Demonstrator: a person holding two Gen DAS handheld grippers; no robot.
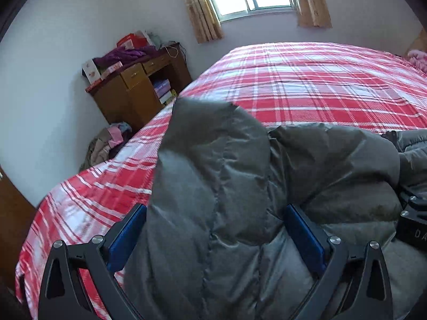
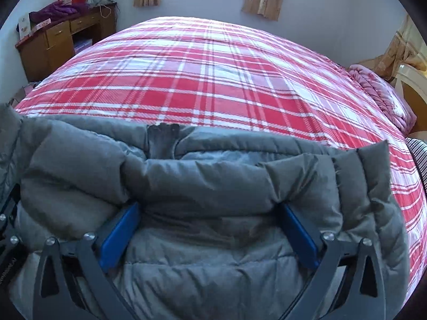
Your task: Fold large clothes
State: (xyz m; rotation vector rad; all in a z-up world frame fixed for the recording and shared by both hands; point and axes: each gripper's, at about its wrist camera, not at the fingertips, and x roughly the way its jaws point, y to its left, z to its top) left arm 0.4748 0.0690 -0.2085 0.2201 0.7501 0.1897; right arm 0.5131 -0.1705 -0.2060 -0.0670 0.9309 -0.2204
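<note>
My left gripper [image 1: 216, 229] is spread wide with the grey puffer jacket [image 1: 240, 186] bulging between its blue pads [image 1: 125, 242]; can't tell if the fabric is actually pinched. My right gripper [image 2: 208, 224] is the same: wide apart, a padded fold of jacket [image 2: 213, 186] between the pads [image 2: 117, 237], grip unclear. The jacket lies on the near edge of the red plaid bed [image 2: 213, 74]. A desk [image 1: 138, 88] stands far left.

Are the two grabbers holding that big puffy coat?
Both straddle the grey quilted puffer jacket with jaws wide: left gripper over a puffy fold, right gripper near its edge. A firm grip can't be told.
</note>
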